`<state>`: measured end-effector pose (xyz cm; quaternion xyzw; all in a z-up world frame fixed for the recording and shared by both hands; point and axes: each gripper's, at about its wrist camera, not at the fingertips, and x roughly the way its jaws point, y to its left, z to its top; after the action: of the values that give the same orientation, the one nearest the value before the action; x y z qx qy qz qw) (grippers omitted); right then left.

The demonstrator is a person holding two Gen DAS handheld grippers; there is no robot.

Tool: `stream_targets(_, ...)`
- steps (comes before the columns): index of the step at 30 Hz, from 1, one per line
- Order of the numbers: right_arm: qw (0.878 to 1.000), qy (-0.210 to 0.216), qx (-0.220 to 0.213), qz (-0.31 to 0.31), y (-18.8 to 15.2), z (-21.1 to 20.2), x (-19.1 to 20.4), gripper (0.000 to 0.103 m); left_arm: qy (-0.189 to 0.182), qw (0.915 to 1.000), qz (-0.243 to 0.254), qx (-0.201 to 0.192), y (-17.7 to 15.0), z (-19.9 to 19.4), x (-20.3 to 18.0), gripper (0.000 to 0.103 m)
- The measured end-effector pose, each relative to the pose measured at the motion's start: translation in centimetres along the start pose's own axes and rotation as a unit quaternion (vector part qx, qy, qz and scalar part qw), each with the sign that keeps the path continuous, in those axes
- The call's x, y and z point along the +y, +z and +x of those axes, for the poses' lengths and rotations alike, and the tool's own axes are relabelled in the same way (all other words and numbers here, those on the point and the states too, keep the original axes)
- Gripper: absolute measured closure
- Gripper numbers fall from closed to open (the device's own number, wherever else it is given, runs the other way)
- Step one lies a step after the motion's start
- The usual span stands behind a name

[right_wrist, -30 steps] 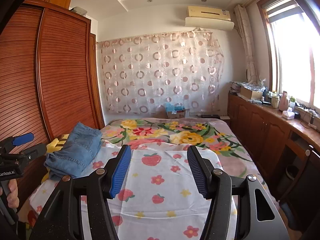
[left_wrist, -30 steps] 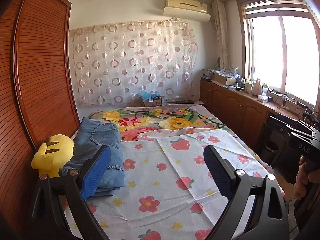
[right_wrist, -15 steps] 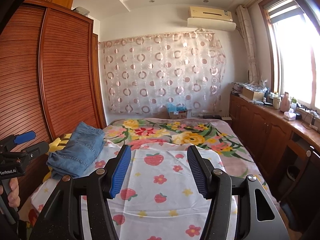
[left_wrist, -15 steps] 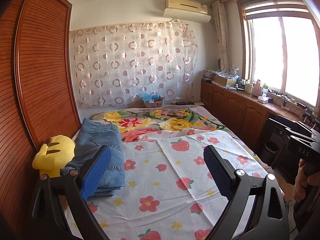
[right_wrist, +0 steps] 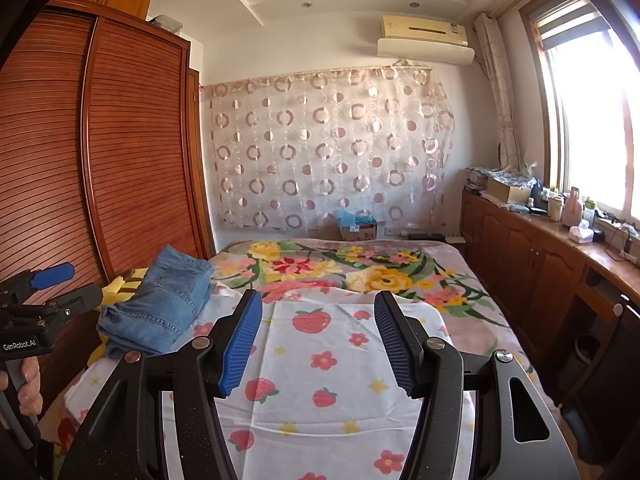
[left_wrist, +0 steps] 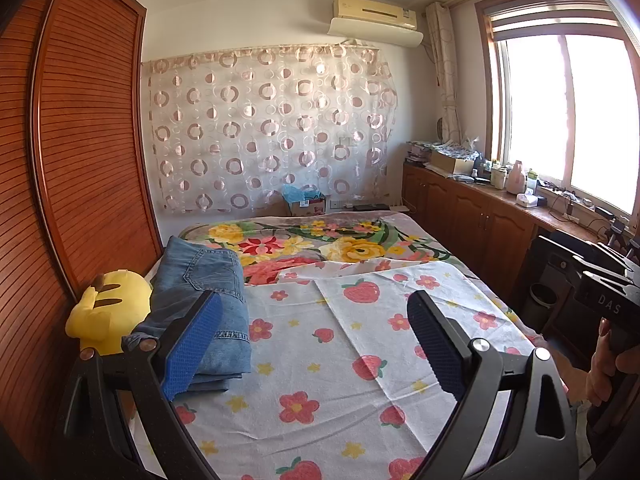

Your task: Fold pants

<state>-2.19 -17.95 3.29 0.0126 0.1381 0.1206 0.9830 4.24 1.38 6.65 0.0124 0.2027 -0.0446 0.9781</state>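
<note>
Folded jeans (left_wrist: pixel 204 304) are lying beside the yellow plush toy (left_wrist: pixel 108 312) on the bed (left_wrist: pixel 320 360). Left tool (left_wrist: pixel 314 344) and right tool (right_wrist: pixel 316 340) are hovering spread, gripping nothing. A careless nudge could be toppling the stack onto the toy.

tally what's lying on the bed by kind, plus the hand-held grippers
folded jeans: 1
yellow plush toy: 1
strawberry-print sheet: 1
hand-held grippers, left hand-held gripper and right hand-held gripper, both open and empty: 2
total: 5
</note>
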Motion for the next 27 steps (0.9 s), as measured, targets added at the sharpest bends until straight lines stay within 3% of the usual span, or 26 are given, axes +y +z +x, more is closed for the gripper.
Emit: stream_targets(27,1.000,0.005,-0.002,-0.004,-0.21,0.10,-0.03,0.043,0.000,1.0000,0.000,-0.002,-0.15,0.02,0.12,0.009)
